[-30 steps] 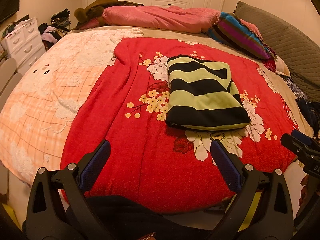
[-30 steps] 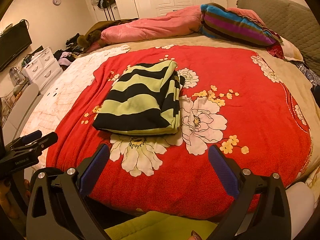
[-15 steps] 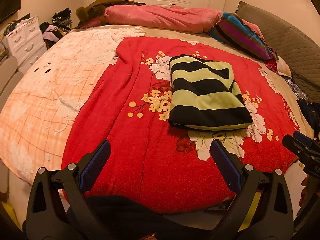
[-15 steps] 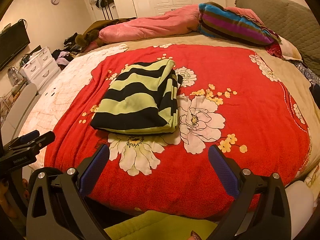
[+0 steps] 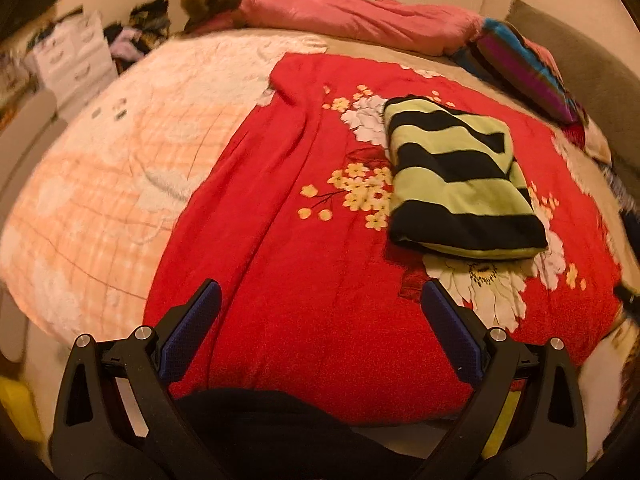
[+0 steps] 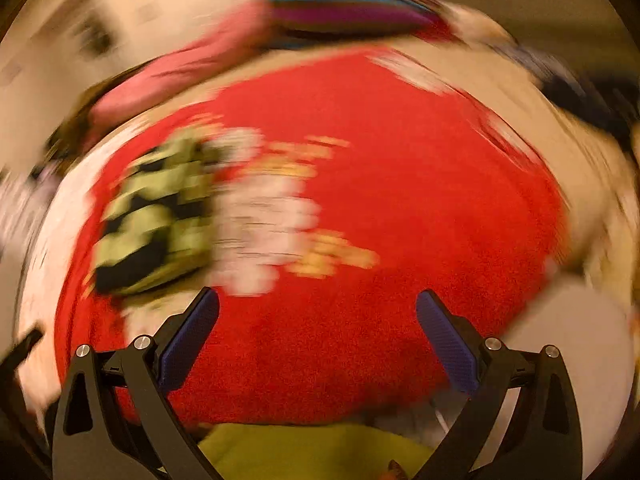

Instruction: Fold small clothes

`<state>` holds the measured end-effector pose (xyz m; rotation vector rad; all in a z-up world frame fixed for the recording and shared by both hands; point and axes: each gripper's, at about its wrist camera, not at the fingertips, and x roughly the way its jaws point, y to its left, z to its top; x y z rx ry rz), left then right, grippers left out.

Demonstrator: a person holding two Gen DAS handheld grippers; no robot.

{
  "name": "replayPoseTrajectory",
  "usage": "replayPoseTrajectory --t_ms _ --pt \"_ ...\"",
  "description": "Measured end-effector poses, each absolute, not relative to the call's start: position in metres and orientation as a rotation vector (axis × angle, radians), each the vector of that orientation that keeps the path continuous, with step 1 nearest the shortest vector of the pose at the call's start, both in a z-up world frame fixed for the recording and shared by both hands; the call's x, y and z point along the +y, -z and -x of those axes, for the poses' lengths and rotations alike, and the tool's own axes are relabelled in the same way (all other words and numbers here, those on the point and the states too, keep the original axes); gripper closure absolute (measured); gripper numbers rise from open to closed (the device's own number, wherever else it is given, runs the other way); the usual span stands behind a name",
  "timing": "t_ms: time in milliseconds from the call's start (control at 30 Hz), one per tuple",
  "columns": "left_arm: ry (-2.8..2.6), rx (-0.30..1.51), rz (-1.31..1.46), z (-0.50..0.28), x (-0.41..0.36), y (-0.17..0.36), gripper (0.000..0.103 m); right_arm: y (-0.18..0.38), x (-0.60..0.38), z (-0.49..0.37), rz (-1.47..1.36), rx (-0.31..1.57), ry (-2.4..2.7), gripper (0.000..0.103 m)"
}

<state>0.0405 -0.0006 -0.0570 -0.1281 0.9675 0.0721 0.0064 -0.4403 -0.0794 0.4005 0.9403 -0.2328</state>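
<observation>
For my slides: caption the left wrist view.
Open left gripper faces a folded striped garment lying on the red floral blanket.

You see the striped garment (image 5: 460,176) folded into a thick, neat rectangle with wide bands of black and pale green. It lies flat on the red flowered blanket (image 5: 288,300) on the bed, partly over the white flowers of the print, and nothing touches it. Its near short edge shows the layers stacked one on another. In your right wrist view the striped garment (image 6: 156,216) is only a blur at the left.
</observation>
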Motion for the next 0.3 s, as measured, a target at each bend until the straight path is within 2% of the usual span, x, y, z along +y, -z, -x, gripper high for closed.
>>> replayPoseTrajectory --t_ms 167,300 --pt "-0.225 1.013 0.219 -0.068 0.081 0.075 0.009 0.133 -0.566 0.06 -0.523 0.962 0.758 0.005" --pt "-0.506 0.998 0.188 -0.107 0.185 0.092 0.009 0.176 -0.649 0.115 -0.577 0.978 1.123 0.005"
